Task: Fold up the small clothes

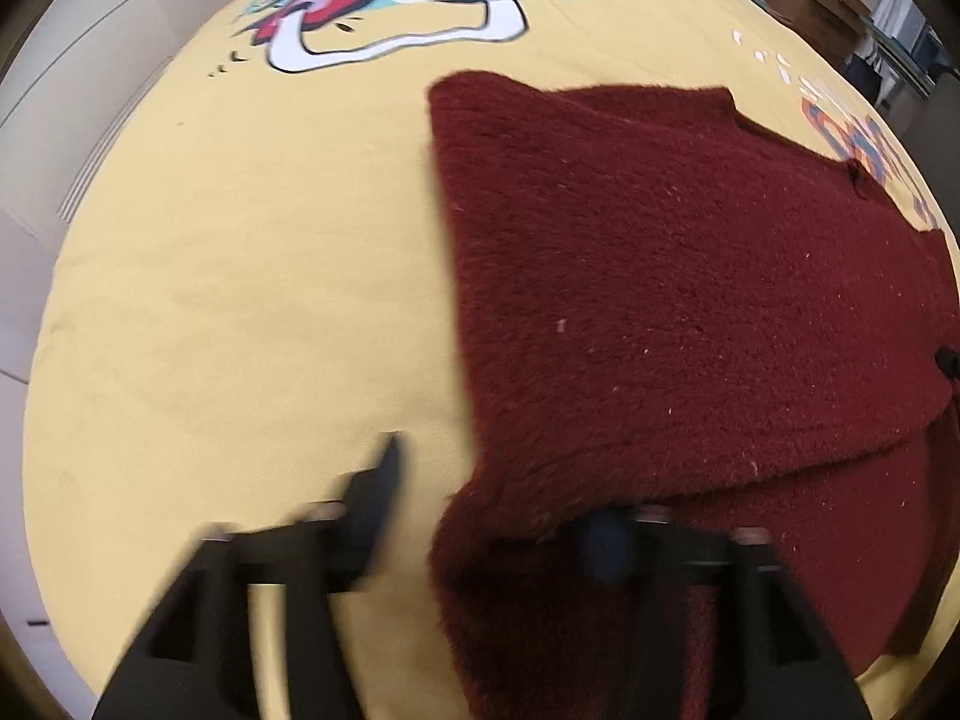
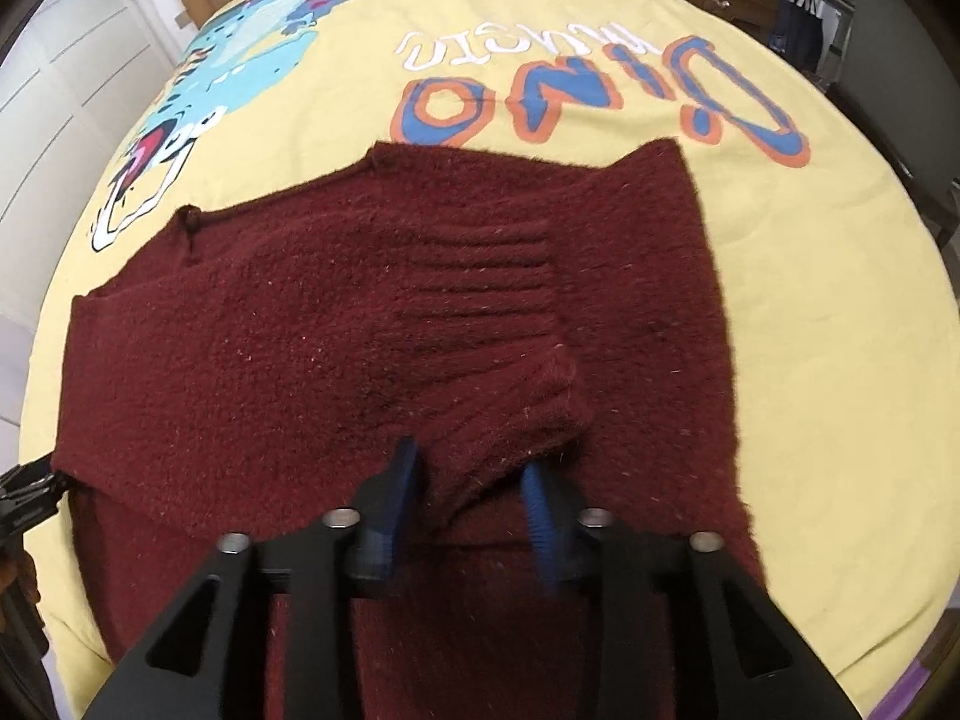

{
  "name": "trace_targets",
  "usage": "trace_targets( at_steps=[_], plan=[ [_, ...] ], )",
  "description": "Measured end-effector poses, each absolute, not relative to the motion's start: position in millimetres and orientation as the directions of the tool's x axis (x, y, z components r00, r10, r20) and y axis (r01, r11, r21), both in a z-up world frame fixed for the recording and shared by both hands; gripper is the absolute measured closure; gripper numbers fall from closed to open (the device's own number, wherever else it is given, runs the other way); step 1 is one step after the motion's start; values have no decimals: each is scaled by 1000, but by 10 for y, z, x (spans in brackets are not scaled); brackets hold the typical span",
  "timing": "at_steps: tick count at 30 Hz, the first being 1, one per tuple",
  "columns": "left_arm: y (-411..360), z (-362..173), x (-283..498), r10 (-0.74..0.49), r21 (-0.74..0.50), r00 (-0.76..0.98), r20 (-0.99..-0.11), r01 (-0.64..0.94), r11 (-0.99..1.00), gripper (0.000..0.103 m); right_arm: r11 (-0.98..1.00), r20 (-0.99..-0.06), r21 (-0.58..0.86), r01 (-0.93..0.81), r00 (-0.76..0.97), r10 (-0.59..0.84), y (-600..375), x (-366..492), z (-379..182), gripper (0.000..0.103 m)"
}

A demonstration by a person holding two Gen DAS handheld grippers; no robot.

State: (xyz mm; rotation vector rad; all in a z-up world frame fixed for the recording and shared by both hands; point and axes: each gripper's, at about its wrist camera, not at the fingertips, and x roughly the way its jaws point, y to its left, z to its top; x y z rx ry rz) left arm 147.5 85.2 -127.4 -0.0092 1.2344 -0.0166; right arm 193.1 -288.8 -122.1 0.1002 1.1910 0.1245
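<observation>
Your dark red sweater (image 2: 336, 324) lies spread on the yellow bed sheet (image 2: 840, 312), which carries a blue cartoon dinosaur (image 2: 252, 54) and blue-and-orange lettering (image 2: 600, 102) on its far side. In your right wrist view the sweater fills the middle of the bed, with a sleeve folded across the body so that its ribbed cuff (image 2: 510, 408) ends near you, just right of centre. Your right gripper (image 2: 474, 480) points steeply down over that cuff; its blue-padded fingers (image 2: 405, 474) stand apart, one on each side of the cuff's near edge, and the pads do not appear to press on it, so the knit sits loose between them. In your left wrist view the sweater (image 1: 690, 300) covers the right half of the picture, its straight left edge running from far to near, with a folded layer lying on top of a lower layer near you. Your left gripper (image 1: 498, 510) is blurred; its fingers are spread wide, the left finger (image 1: 384, 480) over bare sheet (image 1: 240, 300) just left of the sweater's edge, the right finger mostly hidden behind the near corner of the sweater, which drapes over it. At the far left edge of the right wrist view, a black part of the left gripper (image 2: 27, 492) sits beside the sweater's left edge.
</observation>
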Motion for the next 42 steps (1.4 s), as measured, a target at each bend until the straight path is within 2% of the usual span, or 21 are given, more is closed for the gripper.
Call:
trace_targets(
  at_steps=[1,2,8,10,11,17,24,30,34,39,42],
  plan=[
    [872,-1245,1445,-25,-26,330,-944,2,1000,23,991,-918,126,-47,374,135,-2901,1905,-1165,40],
    [900,-1215,1415,-36,-40,324,-946,-7,999,17,992,-914,114,-50,386,125,-2908,1883,-1114,29],
    [940,-986,1253,-12,-33,344,-939,-56,998,2,994,-872,30,-109,483,79,-2822,1721,-710,17],
    [857,-831,1244,-15,-34,380,-925,-43,998,2,989,-858,2,-147,508,77,-2690,1709,-595,10],
    [805,-760,1245,-22,-39,396,-918,-36,999,1,986,-853,-7,-166,516,81,-2613,1703,-553,0],
    [309,-482,1376,-88,-65,502,-860,64,996,1,971,-840,-13,-237,530,118,-2187,1752,-535,1],
    [-291,-1053,1659,-94,-45,438,-894,121,992,1,958,-856,-23,-286,500,129,-1920,1891,-939,1],
    [-292,-1487,1642,-41,21,397,-917,151,988,1,969,-897,-68,-236,439,44,-2183,1971,-1480,1],
    [-90,-1513,1592,4,60,443,-897,114,992,1,971,-882,-63,-229,468,53,-2483,1962,-1508,1],
    [192,-1590,1563,-7,38,441,-897,92,995,1,991,-892,27,-134,443,84,-2990,2018,-1576,1],
    [283,-1609,1563,-41,-1,439,-898,92,996,1,989,-887,35,-145,452,98,-3062,1974,-1561,1]
  ],
)
